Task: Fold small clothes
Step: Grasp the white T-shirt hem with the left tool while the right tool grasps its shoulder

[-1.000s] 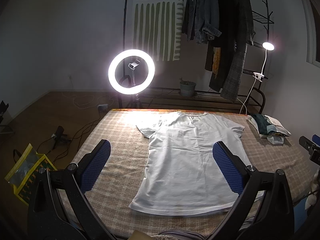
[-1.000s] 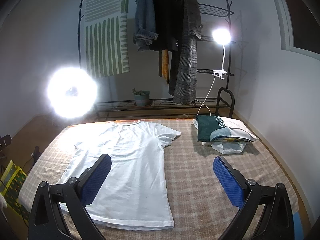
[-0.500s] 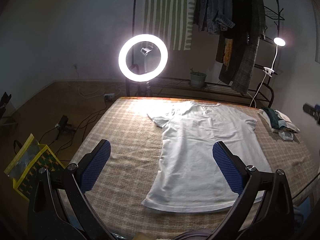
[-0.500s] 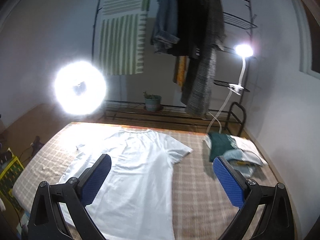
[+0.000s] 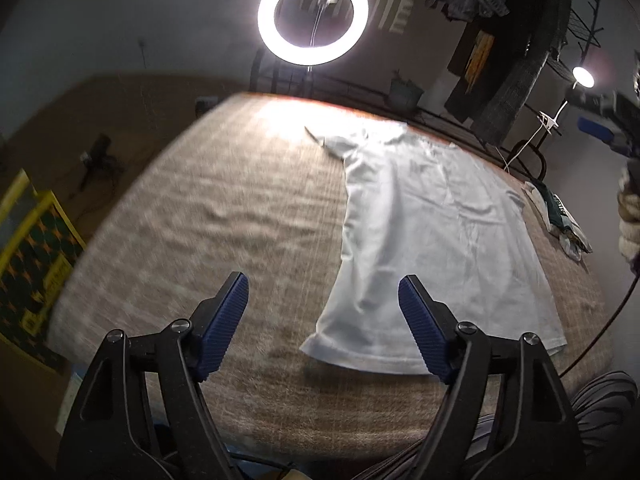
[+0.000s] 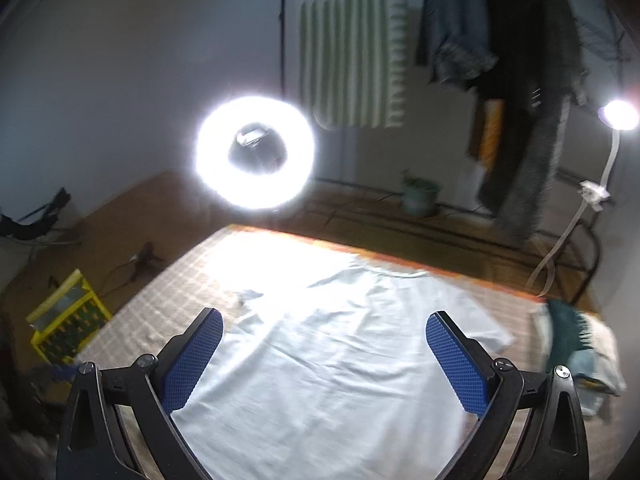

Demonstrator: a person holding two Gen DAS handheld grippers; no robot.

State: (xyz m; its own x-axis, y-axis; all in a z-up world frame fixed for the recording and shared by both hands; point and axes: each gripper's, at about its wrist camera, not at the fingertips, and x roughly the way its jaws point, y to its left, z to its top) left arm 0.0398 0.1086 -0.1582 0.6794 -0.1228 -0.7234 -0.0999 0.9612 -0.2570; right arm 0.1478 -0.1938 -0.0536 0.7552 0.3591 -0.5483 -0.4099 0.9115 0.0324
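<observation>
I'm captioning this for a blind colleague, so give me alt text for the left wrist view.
A white T-shirt lies spread flat on a beige checked bedcover, not yet folded. The open left gripper hovers above the shirt's near hem corner, holding nothing. Behind the bed glows a ring light, with hanging clothes to its right; the image is motion-blurred.

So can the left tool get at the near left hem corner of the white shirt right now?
Probably yes. The left tool is open and empty, hovering just short of the white shirt, whose hem corner lies flat on the checked cover with nothing on or before it.
</observation>
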